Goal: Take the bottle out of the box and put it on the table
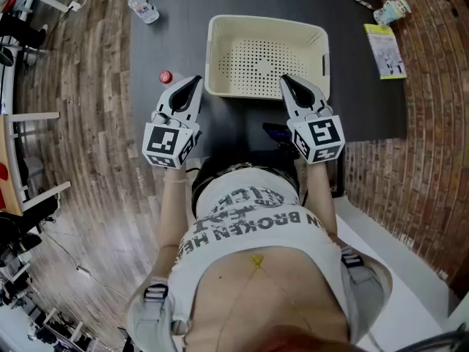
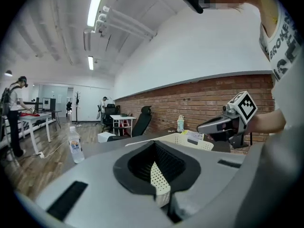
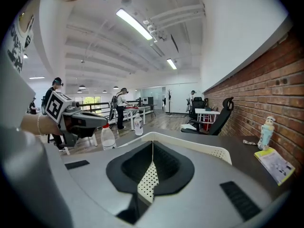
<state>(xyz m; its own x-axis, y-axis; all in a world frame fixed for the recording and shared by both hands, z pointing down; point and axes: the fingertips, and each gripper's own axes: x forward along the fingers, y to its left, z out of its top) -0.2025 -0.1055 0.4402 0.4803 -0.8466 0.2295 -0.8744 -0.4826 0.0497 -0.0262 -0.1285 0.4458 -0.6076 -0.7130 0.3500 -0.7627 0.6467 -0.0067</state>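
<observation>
A cream perforated basket stands on the dark table with nothing inside it. A clear bottle with a red cap stands on the table left of the basket, close beside my left gripper. A second clear bottle sits at the table's far left. Both grippers hover at the basket's near rim, the right gripper at its right corner. Each has its jaws closed together with nothing between them. In the right gripper view the red-capped bottle stands past the left gripper.
A yellow booklet and a small pale figurine lie at the table's far right. A black device sits at the near table edge between my hands. Wooden floor lies to the left, brick-patterned floor to the right. People stand at desks far off.
</observation>
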